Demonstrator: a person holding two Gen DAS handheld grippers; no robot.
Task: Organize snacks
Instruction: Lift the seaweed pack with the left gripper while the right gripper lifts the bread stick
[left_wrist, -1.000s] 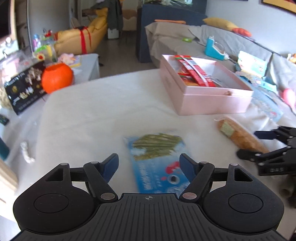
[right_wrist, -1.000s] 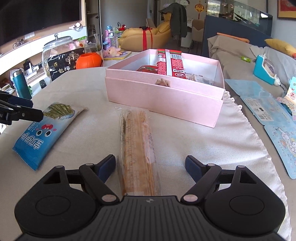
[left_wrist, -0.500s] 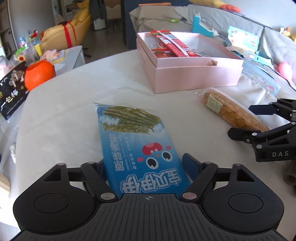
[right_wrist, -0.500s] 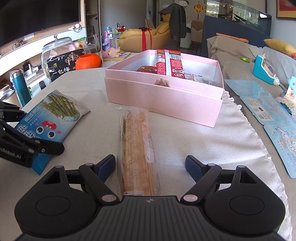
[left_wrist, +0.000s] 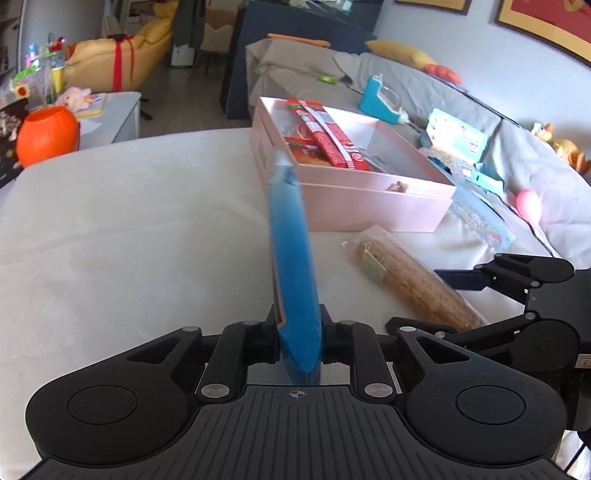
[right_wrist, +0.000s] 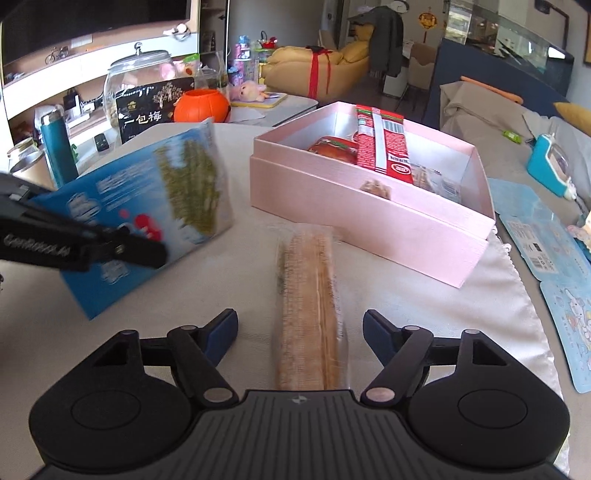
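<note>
From the left wrist view, the left gripper (left_wrist: 298, 341) has its jaws clamped on the near end of one blue snack packet (left_wrist: 291, 258), held edge-on and raised off the desk (left_wrist: 129, 229). The packet's far tip overlaps the near left corner of the one pink box (left_wrist: 369, 206) in this view; whether they touch cannot be told. Left of the packet the cloth-covered desk lies bare out to its rounded far edge. One long biscuit pack (left_wrist: 410, 282) lies to the right, between the packet and the right gripper (left_wrist: 436, 299). From the right wrist view, the right gripper (right_wrist: 300, 334) has its jaws apart, one on each side of the biscuit pack's (right_wrist: 308, 295) near end, not touching it. The pack's far end lies just short of the pink box's (right_wrist: 369, 229) front wall. At least two red wrappers (right_wrist: 384, 147) lie inside the box. The blue snack packet (right_wrist: 147, 206) is tilted at the left, in the left gripper (right_wrist: 74, 243).
</note>
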